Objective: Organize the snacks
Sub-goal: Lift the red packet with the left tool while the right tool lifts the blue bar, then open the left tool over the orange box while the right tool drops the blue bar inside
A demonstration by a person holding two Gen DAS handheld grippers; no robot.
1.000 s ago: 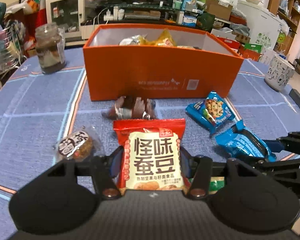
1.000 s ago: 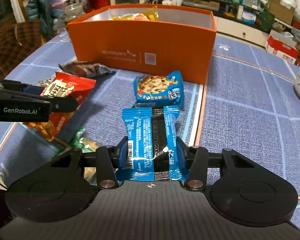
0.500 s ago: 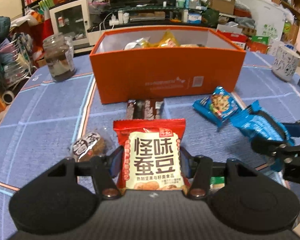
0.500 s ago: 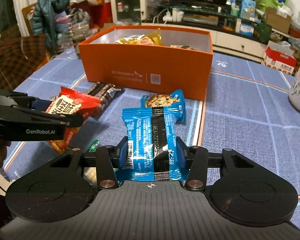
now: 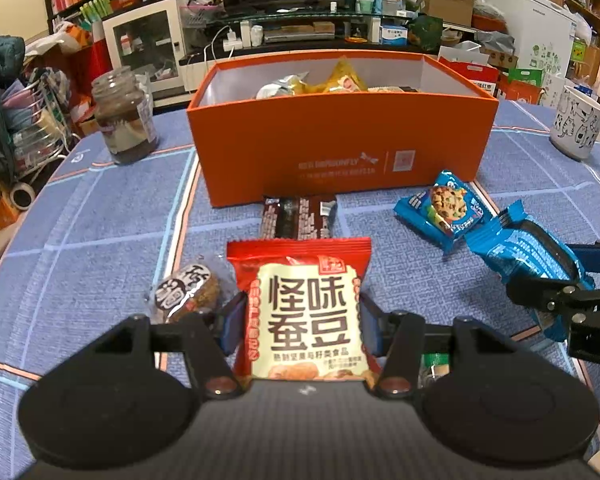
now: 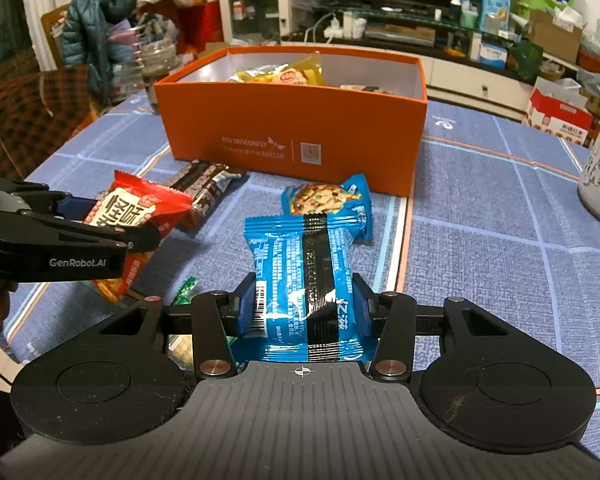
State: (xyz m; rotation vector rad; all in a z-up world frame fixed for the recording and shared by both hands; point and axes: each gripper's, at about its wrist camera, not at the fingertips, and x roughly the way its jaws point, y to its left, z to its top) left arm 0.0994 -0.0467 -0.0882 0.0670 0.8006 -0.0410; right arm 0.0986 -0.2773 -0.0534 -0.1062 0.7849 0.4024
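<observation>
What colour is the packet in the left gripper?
Red with a cream label panel; the packet shows best in the left wrist view.

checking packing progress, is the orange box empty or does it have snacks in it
Not empty: the open orange box already holds several snack packets, visible above its front wall.

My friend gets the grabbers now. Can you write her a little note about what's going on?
Left gripper: jaws shut on the red broad-bean snack packet.
Right gripper: jaws shut on the blue snack packet.
Done: some snacks lie in the orange box.
Left: box both held packets, then the cookie packet, the brown bar, the round cake and the green packet on the table.
</observation>
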